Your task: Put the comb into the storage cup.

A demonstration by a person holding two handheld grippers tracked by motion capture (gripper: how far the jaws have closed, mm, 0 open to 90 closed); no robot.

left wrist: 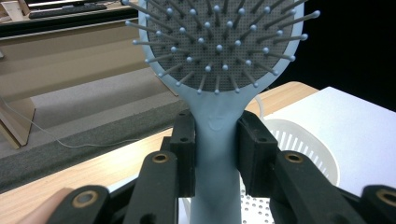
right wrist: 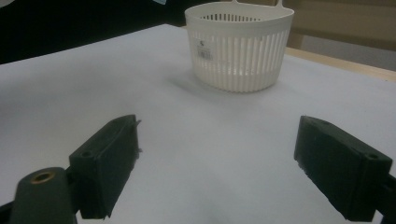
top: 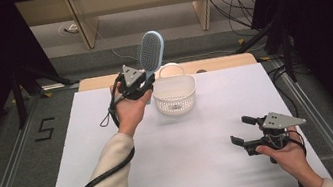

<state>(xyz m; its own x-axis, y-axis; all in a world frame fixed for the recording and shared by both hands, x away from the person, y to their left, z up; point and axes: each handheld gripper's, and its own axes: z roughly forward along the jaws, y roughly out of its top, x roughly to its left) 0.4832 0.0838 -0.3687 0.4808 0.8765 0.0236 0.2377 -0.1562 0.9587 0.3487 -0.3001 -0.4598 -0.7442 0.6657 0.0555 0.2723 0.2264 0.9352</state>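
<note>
High view: a pale blue plastic paddle hairbrush (top: 150, 53) is held by the left gripper (top: 145, 82), clamped at the neck, with the long axis nearly upright and the bristled head raised above the hand. A white slotted plastic basket (top: 175, 94) with a thin hoop handle is seen on the white table sheet (top: 118, 182), just beside the gripper on its right and lower. The coming move is judged to turn on this: the basket mouth lies below and to the right of the brush. The right gripper (top: 242, 130) is rested low near the table's front right corner, well apart from the basket, jaws spread wide and nothing between them.

Left gripper view: the smooth handle neck is seen pressed between both black pads (left wrist: 183, 154); grey cushion and ball-tipped pins face the camera. The perforated basket floor is glimpsed below right.

Right gripper view: both blocky jaws are stood far apart over bare sheet; the ribbed basket wall, with a small label, is seen ahead.
</note>
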